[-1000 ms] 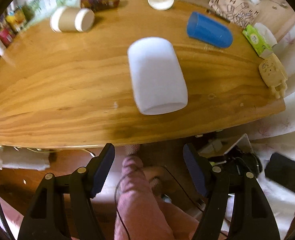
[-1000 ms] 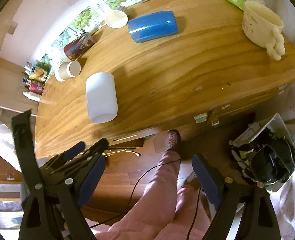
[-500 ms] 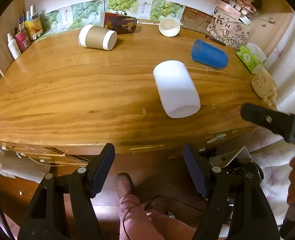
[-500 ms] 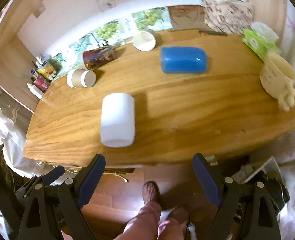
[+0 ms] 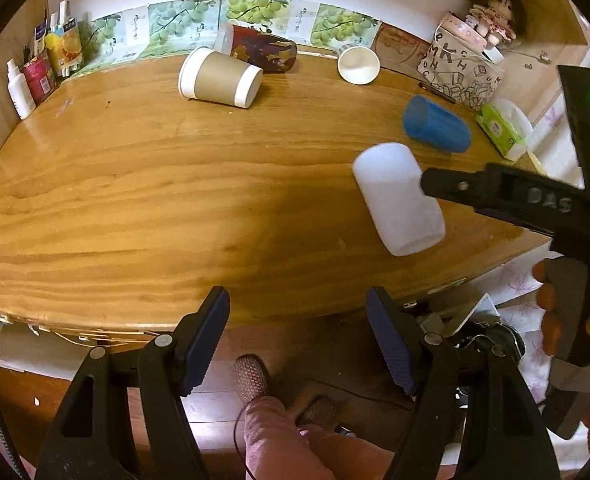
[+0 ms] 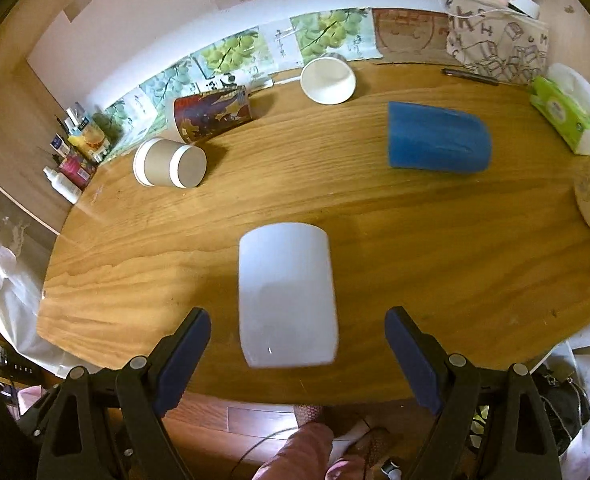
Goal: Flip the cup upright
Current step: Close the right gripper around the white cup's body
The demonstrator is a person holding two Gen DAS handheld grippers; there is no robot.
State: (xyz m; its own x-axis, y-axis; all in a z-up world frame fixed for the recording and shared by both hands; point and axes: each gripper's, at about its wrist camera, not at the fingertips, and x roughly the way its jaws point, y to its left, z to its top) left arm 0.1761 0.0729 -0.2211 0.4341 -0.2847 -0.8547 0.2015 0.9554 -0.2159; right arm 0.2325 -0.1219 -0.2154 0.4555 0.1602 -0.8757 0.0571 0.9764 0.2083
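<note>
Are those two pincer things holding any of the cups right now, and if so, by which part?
Nothing is held. The left gripper and right gripper are both open and empty. The white cup lies on its side on the table, in front of the right gripper's fingers, untouched.

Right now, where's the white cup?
The white cup lies on its side near the wooden table's front edge, centred ahead of the open right gripper; blue cup behind-right.

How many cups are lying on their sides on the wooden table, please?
5: white cup nearest the front edge, blue cup toward the right, brown paper cup at left, patterned red cup behind it, small white cup at the back.
</note>
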